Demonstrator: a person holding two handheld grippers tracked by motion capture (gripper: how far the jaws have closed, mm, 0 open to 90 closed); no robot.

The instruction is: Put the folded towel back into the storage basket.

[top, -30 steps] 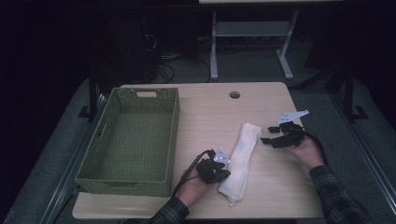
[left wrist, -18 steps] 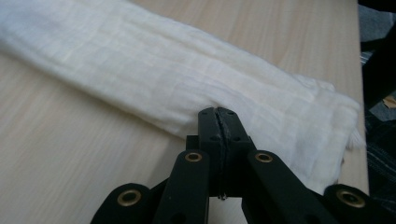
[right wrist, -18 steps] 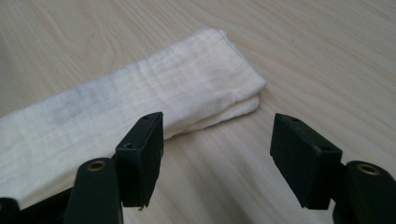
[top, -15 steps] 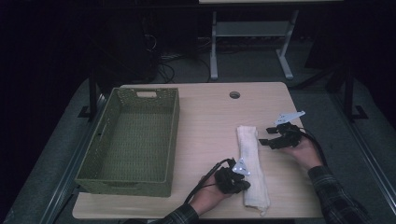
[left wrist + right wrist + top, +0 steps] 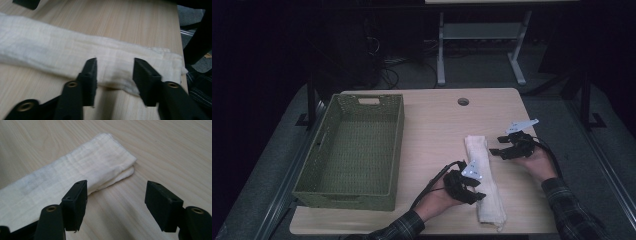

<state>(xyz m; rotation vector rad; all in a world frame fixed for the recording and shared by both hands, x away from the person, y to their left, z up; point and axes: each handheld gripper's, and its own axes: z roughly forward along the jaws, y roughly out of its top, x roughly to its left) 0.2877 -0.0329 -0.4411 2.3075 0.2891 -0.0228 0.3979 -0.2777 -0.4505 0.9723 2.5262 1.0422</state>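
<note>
A long folded white cloth (image 5: pixel 477 150) lies flat on the wooden table (image 5: pixel 437 125), running from the middle toward the near edge. My left gripper (image 5: pixel 477 192) sits at the cloth's near part. In the left gripper view its jaws (image 5: pixel 115 67) have just been opening and stand apart over the cloth (image 5: pixel 50 55), pads off it. My right gripper (image 5: pixel 496 145) rests beside the cloth's far end. In the right gripper view it (image 5: pixel 116 192) is open, with one corner of the cloth (image 5: pixel 82 167) just ahead of its left jaw.
An empty green woven basket (image 5: pixel 397 145) stands on the table's left half. A round cable hole (image 5: pixel 463 101) sits near the far edge. A metal desk frame (image 5: pixel 441 45) stands on the dark floor beyond the table.
The left gripper drew the cloth's near end rightward and toward the near edge, straightening it, then opened and let it go. The right gripper stayed put.
</note>
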